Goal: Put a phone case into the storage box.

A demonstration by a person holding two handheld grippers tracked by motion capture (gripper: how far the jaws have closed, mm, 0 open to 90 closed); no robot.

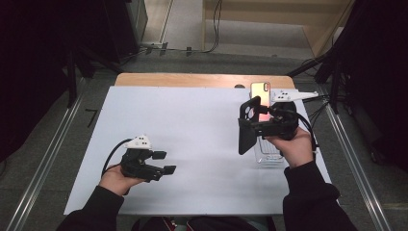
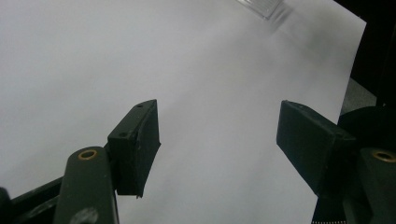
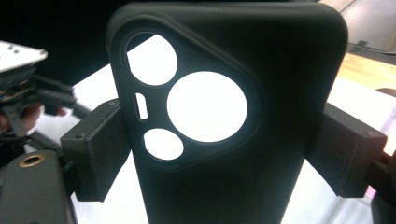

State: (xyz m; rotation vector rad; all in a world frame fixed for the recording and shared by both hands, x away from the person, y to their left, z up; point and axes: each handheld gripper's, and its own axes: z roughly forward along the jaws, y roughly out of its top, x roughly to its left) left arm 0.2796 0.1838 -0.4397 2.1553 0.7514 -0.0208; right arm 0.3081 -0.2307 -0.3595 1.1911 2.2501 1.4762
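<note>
My right gripper is shut on a black phone case, which it holds upright above the right side of the white table. In the right gripper view the two pads clamp the case by its side edges, and the table shows through its round camera cut-outs. My left gripper hovers low over the table's front left, jaws open and nothing between them. Just behind the right gripper is a phone with a pinkish lit screen.
A clear plastic case lies on the table under the right hand, and its corner shows at the top of the left gripper view. A strip of wooden table edge runs along the back. Dark stands flank both sides.
</note>
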